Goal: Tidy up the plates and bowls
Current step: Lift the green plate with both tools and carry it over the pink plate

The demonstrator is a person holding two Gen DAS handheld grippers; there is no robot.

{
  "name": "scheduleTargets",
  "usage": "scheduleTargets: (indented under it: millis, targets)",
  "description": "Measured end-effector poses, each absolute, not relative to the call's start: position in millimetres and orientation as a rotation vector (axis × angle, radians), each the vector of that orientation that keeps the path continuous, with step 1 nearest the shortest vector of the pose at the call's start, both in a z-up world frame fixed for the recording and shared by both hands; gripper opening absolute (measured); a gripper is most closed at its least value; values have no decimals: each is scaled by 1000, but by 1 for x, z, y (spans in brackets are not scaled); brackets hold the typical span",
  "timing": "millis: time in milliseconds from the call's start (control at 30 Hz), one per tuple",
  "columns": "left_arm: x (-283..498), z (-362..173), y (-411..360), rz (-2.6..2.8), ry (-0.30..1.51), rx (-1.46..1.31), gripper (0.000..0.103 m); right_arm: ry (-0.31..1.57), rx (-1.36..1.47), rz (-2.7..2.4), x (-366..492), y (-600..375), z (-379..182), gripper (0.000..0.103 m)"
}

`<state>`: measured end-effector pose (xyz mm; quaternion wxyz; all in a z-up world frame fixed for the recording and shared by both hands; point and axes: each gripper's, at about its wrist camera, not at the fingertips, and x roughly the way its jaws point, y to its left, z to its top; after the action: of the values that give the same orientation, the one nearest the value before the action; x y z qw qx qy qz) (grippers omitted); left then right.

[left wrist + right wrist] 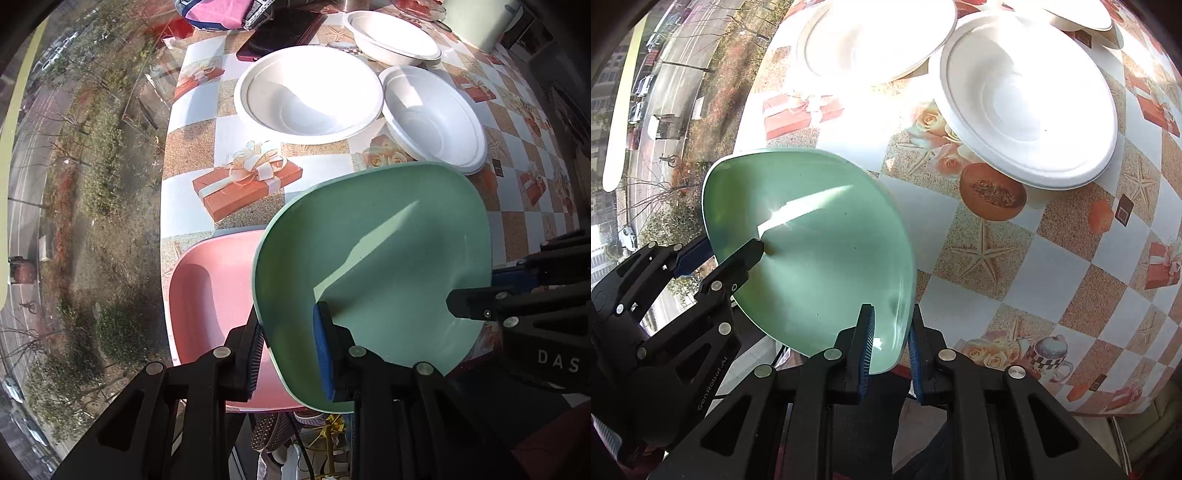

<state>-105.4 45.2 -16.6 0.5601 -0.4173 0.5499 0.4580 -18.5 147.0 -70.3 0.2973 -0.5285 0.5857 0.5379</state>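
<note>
**Both grippers clamped on the green plate**

You hold the rounded-square pale green plastic plate tilted above the checked gift-print tablecloth. Your left gripper is clamped on the green plate's near rim; your right gripper is clamped on its opposite rim. The pink plastic plate lies partly under the green plate, and three white paper bowls sit beyond it.
</note>
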Motion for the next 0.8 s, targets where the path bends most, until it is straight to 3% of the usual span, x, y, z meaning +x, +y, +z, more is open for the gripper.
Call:
scheduleTargets:
  millis: [367,800]
  targets:
    - [-159,-25,38,1170,1326,-1042,27,1484,-1532,1536,-81,134,-68,20]
    - [-162,-30,34,1181,1347,-1004,27,1533,-1533,1513,-83,149,-82,20]
